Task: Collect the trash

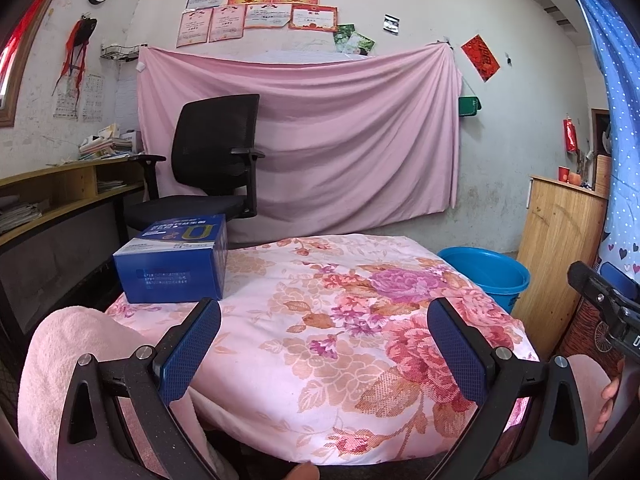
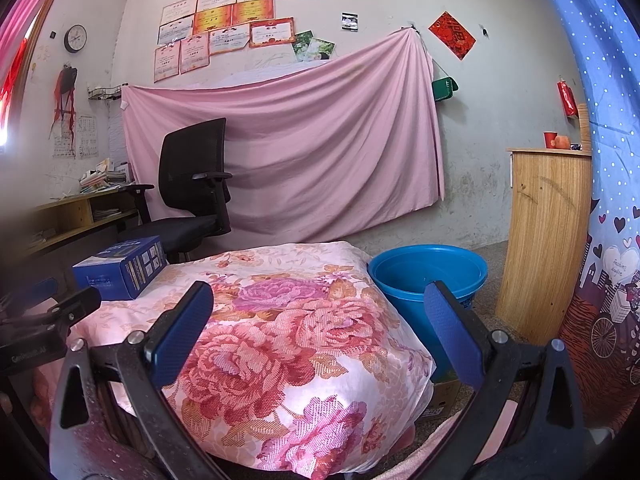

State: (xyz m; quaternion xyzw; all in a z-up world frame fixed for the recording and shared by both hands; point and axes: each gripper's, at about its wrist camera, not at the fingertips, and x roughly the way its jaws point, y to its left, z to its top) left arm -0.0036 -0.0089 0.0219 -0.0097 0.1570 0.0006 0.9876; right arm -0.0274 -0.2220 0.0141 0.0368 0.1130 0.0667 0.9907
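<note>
Trash here looked to be the blue box (image 1: 172,264), and it sat on the far left corner of the floral cloth (image 1: 340,320) that covered the raised surface in front of the person, flat on its base, nothing touching it. Off the right edge of that cloth, down on the floor, stood the blue bucket (image 2: 428,276), mouth up and apparently empty, which I judged to be where the trash was meant to go.

Both tools hung back at the near edge. The left hand-held gripper (image 1: 324,344) had its jaws spread wide with nothing between them, the box just beyond its left finger. The right hand-held gripper (image 2: 320,328) was likewise spread and empty, pointed across the cloth with the bucket just past its right finger.

So this read as the very start: nothing picked up, nothing in the bucket. The next move seemed to fall to the left side, being nearest. It would call for pushing forward and leftward until the jaws straddled the box, and the box looked broad, so the narrower faces were probably the ones to squeeze. Then a carry across the cloth to the bucket on the right.
</note>
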